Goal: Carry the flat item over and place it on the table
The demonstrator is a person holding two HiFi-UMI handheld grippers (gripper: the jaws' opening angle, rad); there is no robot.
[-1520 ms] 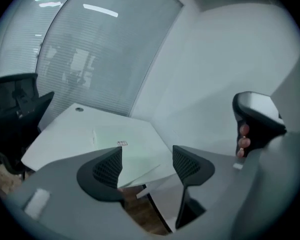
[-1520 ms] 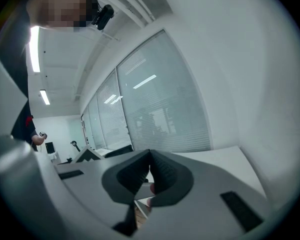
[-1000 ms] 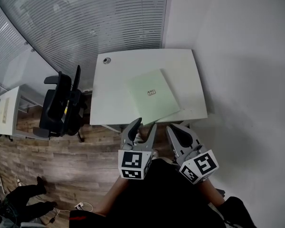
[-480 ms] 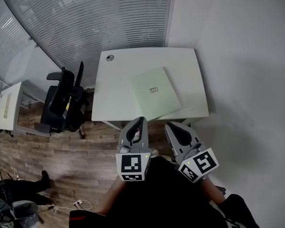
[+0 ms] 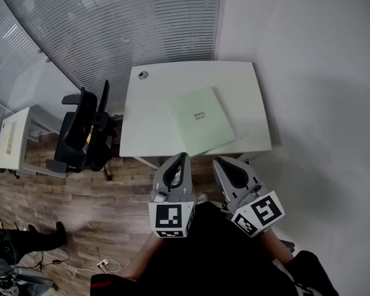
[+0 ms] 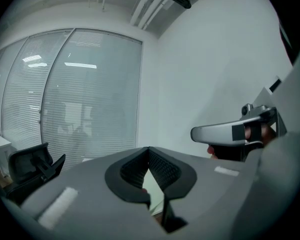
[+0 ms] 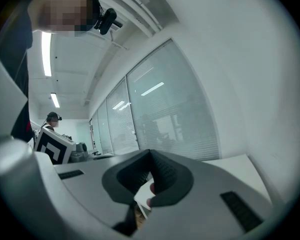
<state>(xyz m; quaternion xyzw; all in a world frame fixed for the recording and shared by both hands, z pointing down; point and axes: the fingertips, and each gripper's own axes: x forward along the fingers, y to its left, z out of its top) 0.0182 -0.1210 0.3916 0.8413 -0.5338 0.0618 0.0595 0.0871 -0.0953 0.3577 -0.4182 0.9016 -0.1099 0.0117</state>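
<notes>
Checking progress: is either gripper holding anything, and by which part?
Nothing: left gripper and right gripper are shut, empty; the folder lies on the table.

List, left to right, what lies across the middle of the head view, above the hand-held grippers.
small white desk → black office chair → green flat item → white wall

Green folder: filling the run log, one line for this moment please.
green folder flat on white table | left hand-held gripper shut, empty | right hand-held gripper shut, empty
</notes>
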